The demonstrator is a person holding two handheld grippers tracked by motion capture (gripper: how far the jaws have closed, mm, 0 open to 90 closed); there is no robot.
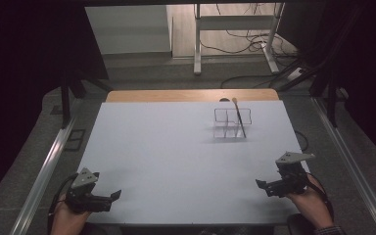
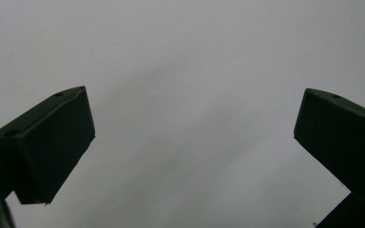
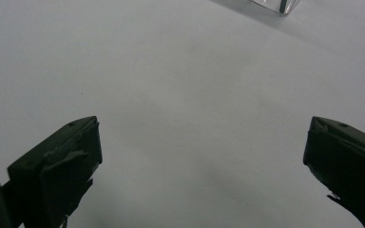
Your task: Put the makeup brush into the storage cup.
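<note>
Both grippers, left [image 1: 113, 195] and right [image 1: 259, 184], are parked at the near surface [image 1: 176, 161] edge with jaws wide and empty, well apart from the brush [image 1: 239, 117] propped in the clear organizer [image 1: 232, 122].

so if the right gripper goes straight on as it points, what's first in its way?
Probably nothing: the right gripper points left across the bare white table. The clear organizer sits off that line.

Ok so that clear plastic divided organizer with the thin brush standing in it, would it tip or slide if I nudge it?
The clear plastic divided organizer looks thin-walled and near empty, so it is probably light and may slide on the smooth white table. The thin dark-handled brush leans above the rim, so a high push might tip it. Its clear walls look rigid, perhaps slippery to grip.
</note>
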